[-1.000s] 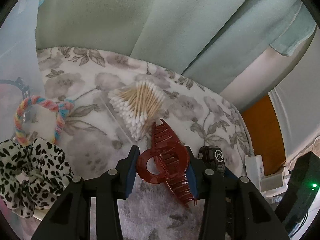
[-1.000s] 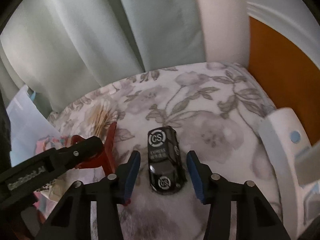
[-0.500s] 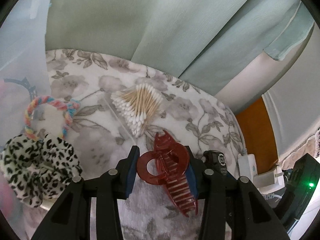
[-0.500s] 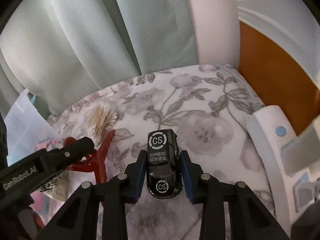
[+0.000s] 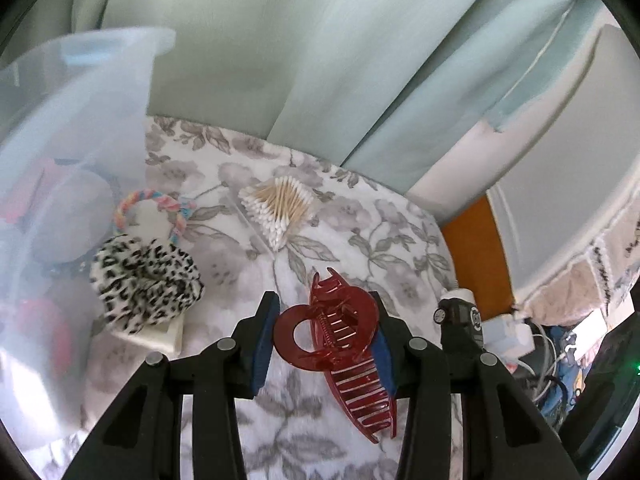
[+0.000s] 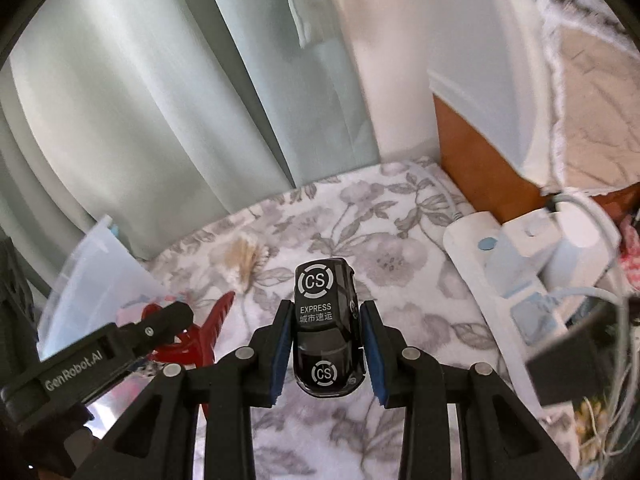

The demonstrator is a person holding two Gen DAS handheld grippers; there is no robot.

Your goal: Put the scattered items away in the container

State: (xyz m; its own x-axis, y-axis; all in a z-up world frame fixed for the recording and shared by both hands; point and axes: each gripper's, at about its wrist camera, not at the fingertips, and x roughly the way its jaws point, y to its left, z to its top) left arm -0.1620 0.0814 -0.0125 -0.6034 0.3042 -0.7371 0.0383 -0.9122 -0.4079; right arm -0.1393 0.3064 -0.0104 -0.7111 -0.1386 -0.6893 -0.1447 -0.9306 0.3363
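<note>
Since a second ago, the black toy car [image 6: 329,332] has been clamped and raised off the floral bed cover [image 6: 404,280] by the right gripper [image 6: 326,344]. The red claw clip [image 5: 344,344] is held clamped in the left gripper [image 5: 324,340]. The translucent container [image 5: 76,152] stands at ten o'clock, with the leopard scrunchie [image 5: 146,284], rainbow hair tie [image 5: 148,208] and cotton swabs [image 5: 280,210] lying around eleven to twelve.

Container [image 5: 72,128] wall is frosted: you can't ID the red and grey shapes inside it. Toy car [image 5: 460,314] is mostly hidden behind your left gripper's finger in the left wrist view. Cotton swabs [image 6: 244,258] blur out in the right wrist view. Cable clutter [image 6: 576,280] is smeared, cut by the frame edge.
</note>
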